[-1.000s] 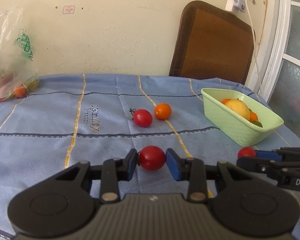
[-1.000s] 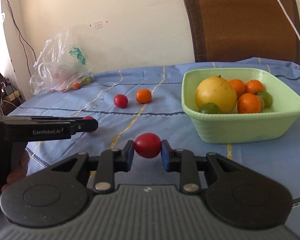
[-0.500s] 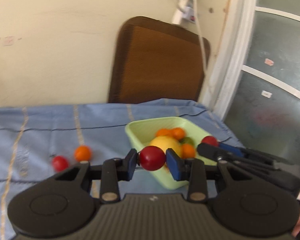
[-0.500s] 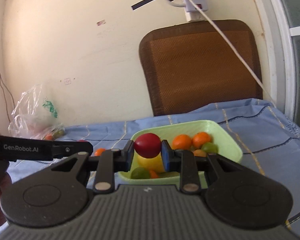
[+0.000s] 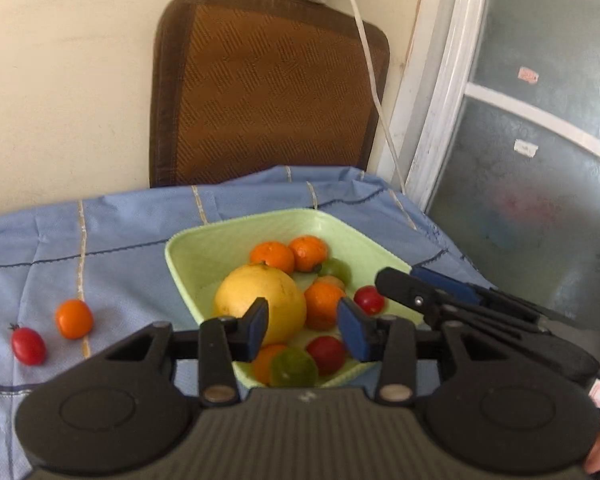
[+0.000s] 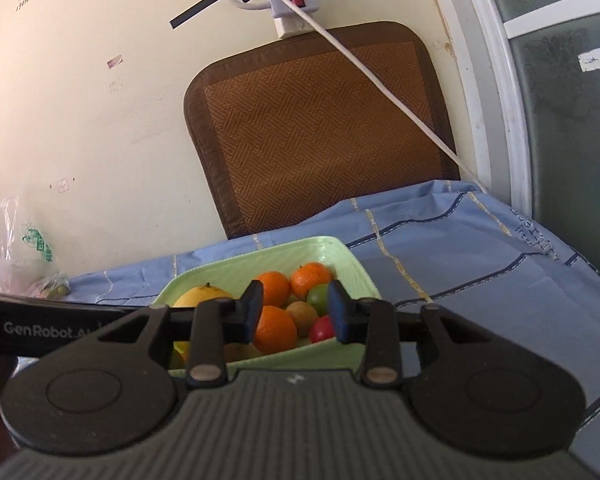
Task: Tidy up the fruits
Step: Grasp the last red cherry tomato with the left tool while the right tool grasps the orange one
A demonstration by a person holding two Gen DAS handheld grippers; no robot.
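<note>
A light green basket [image 5: 204, 240] [image 6: 352, 264] on the blue tablecloth holds a large yellow fruit [image 5: 260, 300], several oranges, green fruits and two red tomatoes [image 5: 326, 354] [image 5: 369, 299]. My left gripper [image 5: 303, 330] is open and empty above the basket's near side. My right gripper [image 6: 294, 310] is open and empty above the basket, with a red tomato [image 6: 322, 329] lying below it. The right gripper also shows in the left wrist view [image 5: 420, 292], reaching in from the right. An orange [image 5: 74, 319] and a red tomato [image 5: 28, 346] lie on the cloth at the left.
A brown chair back [image 5: 268, 92] stands behind the table against the wall. A white cable [image 6: 380, 76] hangs from a power strip. A plastic bag [image 6: 16, 256] with fruit lies at the far left. A window frame [image 5: 440, 120] is at the right.
Both grippers have opened and let go of their red tomatoes, which now lie in the basket. Both moved in over the basket.
</note>
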